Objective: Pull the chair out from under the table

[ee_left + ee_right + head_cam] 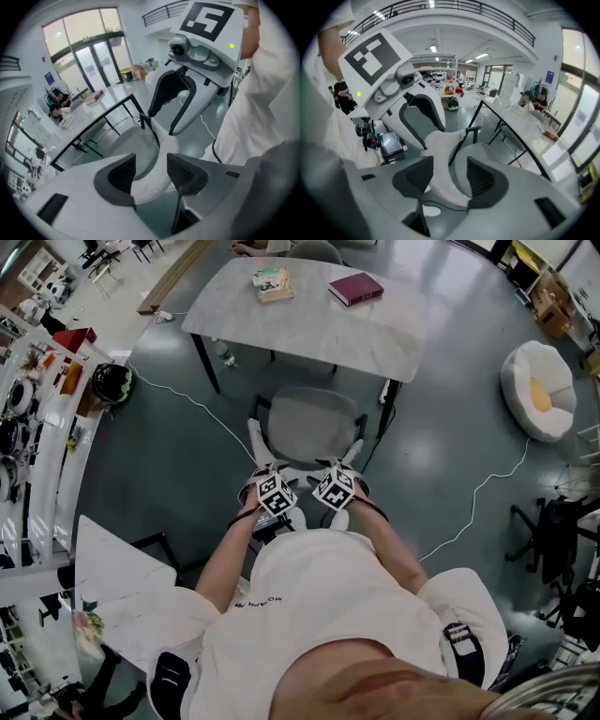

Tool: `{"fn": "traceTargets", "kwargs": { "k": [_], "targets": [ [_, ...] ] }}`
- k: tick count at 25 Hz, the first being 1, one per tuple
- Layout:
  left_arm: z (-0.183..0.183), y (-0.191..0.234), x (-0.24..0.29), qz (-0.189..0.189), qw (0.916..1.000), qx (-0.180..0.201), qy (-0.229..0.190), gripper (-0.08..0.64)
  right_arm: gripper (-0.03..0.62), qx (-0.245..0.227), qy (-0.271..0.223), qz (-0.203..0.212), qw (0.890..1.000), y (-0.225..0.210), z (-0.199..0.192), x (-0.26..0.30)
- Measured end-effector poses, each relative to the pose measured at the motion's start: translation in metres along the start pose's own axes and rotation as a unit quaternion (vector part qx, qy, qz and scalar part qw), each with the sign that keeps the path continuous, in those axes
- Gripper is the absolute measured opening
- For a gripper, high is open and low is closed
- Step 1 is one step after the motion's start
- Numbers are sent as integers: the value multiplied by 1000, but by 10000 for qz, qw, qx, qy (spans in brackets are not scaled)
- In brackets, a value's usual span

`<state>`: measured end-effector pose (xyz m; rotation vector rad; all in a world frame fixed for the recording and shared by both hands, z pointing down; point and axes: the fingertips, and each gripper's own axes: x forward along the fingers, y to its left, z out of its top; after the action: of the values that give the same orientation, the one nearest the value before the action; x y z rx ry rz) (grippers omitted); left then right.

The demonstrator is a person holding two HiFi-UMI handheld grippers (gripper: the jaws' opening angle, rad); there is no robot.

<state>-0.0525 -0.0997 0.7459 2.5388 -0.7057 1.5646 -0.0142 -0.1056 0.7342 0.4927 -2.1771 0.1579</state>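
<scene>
Chair (pixel 314 423) standing just off the table's (pixel 309 334) near edge, seat almost wholly out from under it; the pull looks nearly complete. Left gripper (pixel 151 169) and right gripper (pixel 449 174): both sets of jaws spread, pads clear of the backrest (pixel 161 140), whose rim lies in line with each gap. Risks: 1, a further drag could catch the white floor cable (pixel 187 399) beside the chair; 2, a one-sided regrip could twist it.

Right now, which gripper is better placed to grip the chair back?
Left, marginally. Both are open over the chair back; the left gripper straddles its rim squarely, the right gripper seemingly a narrower end.
</scene>
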Motion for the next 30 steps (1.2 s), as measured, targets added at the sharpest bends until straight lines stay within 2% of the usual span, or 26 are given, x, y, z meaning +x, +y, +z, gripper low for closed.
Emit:
{"fn": "traceTargets", "kwargs": {
  "k": [4, 6, 9, 11, 13, 15, 19, 23, 30],
  "targets": [
    [21, 10, -16, 207, 9967, -695, -361, 182, 184, 881, -587, -102, 9943, -15, 23, -18],
    [33, 20, -25, 356, 9926, -1004, -576, 135, 179, 1220, -857, -90, 9888, -22, 38, -28],
    [51, 32, -41, 563, 9847, -1385, -901, 99, 167, 1405, -1235, -198, 9821, -30, 59, -42],
    [61, 39, -51, 666, 9783, -1641, -1078, 76, 126, 1486, -1477, -438, 9768, -41, 69, -52],
    [68, 45, -59, 684, 9687, -2037, -1245, 60, 73, 1612, -1701, -675, 9698, -51, 76, -64],
    [75, 52, -68, 695, 9537, -2517, -1495, 44, 31, 1771, -1863, -787, 9632, -58, 81, -74],
    [97, 63, -93, 743, 9268, -3078, -2017, 9, 14, 2031, -2109, -968, 9513, -67, 89, -93],
    [123, 71, -118, 745, 9056, -3343, -2500, 3, 12, 2170, -2498, -1089, 9374, -75, 110, -119],
    [158, 86, -157, 980, 8801, -3499, -3057, 3, 12, 2049, -2981, -1295, 9233, -84, 149, -166]
  ]
}}
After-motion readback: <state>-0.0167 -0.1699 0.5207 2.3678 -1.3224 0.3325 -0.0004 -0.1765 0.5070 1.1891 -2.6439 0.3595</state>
